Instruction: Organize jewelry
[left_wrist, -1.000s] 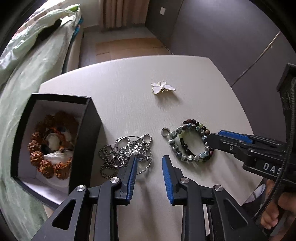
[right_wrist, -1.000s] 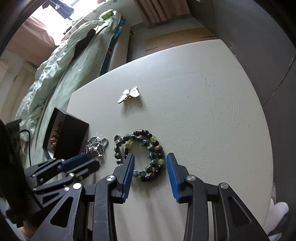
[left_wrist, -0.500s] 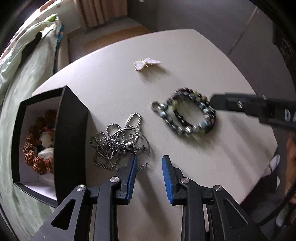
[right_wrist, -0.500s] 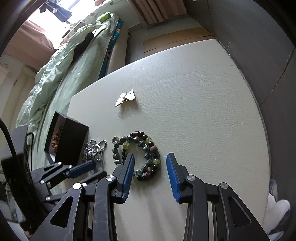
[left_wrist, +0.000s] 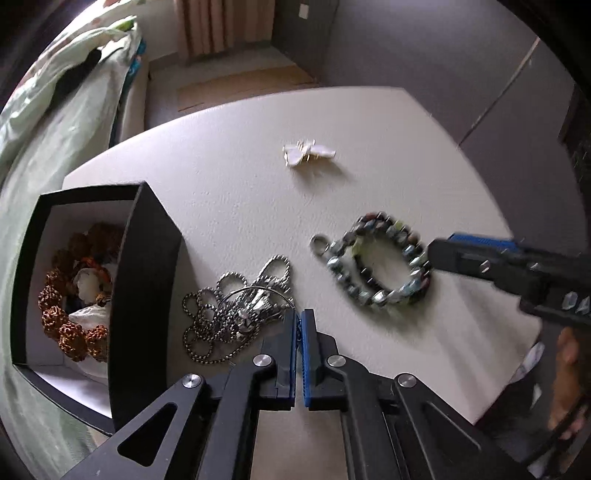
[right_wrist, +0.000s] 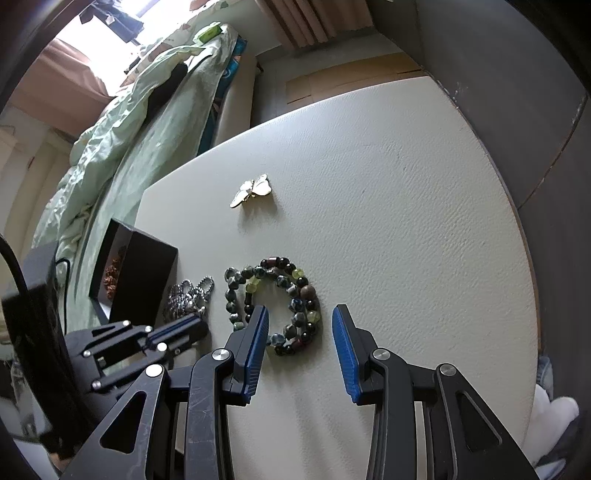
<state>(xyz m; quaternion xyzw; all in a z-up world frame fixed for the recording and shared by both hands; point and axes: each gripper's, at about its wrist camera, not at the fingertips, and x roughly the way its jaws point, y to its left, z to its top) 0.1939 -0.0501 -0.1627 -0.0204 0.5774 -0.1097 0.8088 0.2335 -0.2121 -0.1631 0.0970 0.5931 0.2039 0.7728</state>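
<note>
A tangle of silver ball chains (left_wrist: 236, 314) lies on the white table (left_wrist: 240, 192) beside a black jewelry box (left_wrist: 144, 280) that holds a brown bead bracelet (left_wrist: 70, 317). My left gripper (left_wrist: 299, 317) is shut at the right edge of the tangle, seemingly on a thin wire ring of it. A multicolour bead bracelet (left_wrist: 380, 266) (right_wrist: 277, 306) lies to the right. My right gripper (right_wrist: 299, 325) is open, its fingers straddling the near part of that bracelet. A white butterfly brooch (left_wrist: 308, 153) (right_wrist: 251, 190) lies farther back.
A bed with a green quilt (right_wrist: 122, 147) runs along the table's left side. A grey wall (right_wrist: 517, 92) stands to the right. The table's near right edge (left_wrist: 509, 398) is close to the right gripper's hand.
My left gripper has closed from open at the edge of the silver chain tangle. The right gripper has stayed open over the bead bracelet, moving slightly closer.
</note>
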